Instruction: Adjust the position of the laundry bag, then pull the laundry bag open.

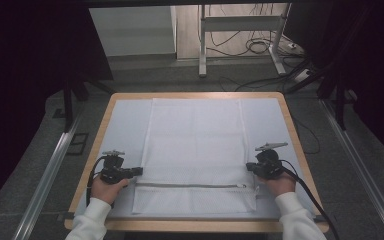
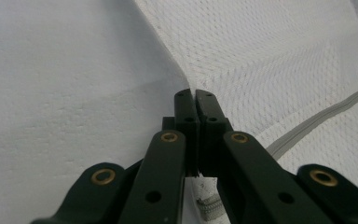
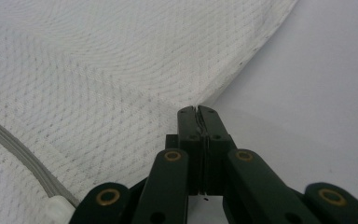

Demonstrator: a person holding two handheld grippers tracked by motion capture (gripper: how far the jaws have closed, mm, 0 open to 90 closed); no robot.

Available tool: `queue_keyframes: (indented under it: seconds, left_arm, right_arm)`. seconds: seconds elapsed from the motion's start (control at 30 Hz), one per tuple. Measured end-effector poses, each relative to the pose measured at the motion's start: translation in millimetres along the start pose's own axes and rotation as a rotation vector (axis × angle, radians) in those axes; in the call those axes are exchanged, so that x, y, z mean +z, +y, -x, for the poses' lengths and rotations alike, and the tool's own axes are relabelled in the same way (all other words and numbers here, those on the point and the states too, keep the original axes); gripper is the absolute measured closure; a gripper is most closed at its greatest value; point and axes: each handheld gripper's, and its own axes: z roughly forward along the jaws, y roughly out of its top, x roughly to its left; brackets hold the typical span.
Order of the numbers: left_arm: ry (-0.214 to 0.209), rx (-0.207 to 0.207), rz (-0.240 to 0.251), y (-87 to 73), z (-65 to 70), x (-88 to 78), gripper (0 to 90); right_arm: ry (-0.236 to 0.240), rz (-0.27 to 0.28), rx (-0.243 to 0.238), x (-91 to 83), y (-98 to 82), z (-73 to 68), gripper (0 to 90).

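Both tools pinch the white mesh bag [image 1: 196, 150] spread mid-frame on the counter [image 1: 286, 107].
The left tool [image 1: 136, 171] and right tool [image 1: 249, 166] each clamp a side edge near its grey zipper [image 1: 190, 185].

Wooden-edged table [image 1: 291, 131], pale cover [image 1: 125, 125] on top, white mesh bag [image 1: 195, 145] flat.

Wooden-edged table [image 1: 287, 116] under pale cover [image 1: 125, 125]; grey floor [image 1: 40, 150], cables [image 1: 252, 47], metal frame [image 1: 202, 45] beyond.
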Motion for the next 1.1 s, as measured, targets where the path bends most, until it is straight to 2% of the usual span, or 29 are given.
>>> queue_keyframes:
  seconds: [0.27, 0.33, 0.37, 0.4, 0.5, 0.57, 0.67, 0.87, 1.0, 1.1]
  left_arm:
    - [0.01, 0.007, -0.005, -1.2, -0.3, 0.6, 88.4]
    - [0.05, 0.017, 0.021, -1.8, 0.7, -0.6, 83.9]
    - [0.072, 0.024, 0.045, -1.7, 1.3, -2.0, 77.4]
    - [0.083, 0.027, 0.06, -0.9, 1.3, -4.2, 69.6]
    - [0.087, 0.03, 0.089, 2.1, 2.1, -9.5, 52.5]
    - [0.09, 0.041, 0.079, 3.3, 4.6, -8.8, 46.3]
    - [0.112, 0.081, 0.062, 4.8, 12.6, -6.7, 40.6]
    - [0.137, 0.146, 0.09, 9.6, 30.9, -10.7, 39.8]
    - [0.134, 0.162, 0.092, 11.6, 38.4, -10.5, 38.1]
    - [0.116, 0.184, 0.095, 14.9, 49.8, -8.1, 37.7]
  right_arm:
    - [-0.003, -0.01, -0.007, 1.3, -0.2, 0.7, 87.5]
    - [-0.003, -0.008, -0.004, 1.0, -0.2, 0.8, 87.0]
    - [-0.005, -0.001, -0.003, 0.4, -0.3, 0.8, 84.5]
    - [-0.013, 0.009, -0.008, -0.9, -0.3, 1.3, 77.4]
    - [-0.023, 0.048, -0.01, -6.8, -0.1, 4.4, 60.5]
    - [-0.029, 0.065, -0.001, -10.1, 0.3, 6.4, 52.7]
    - [-0.04, 0.096, 0.01, -13.8, 0.5, 8.0, 45.4]
    - [-0.032, 0.133, 0.027, -20.2, -3.9, 11.6, 40.6]
    - [-0.042, 0.156, 0.032, -25.9, -5.9, 14.7, 36.3]
    - [-0.041, 0.162, 0.03, -28.7, -7.5, 15.2, 35.9]
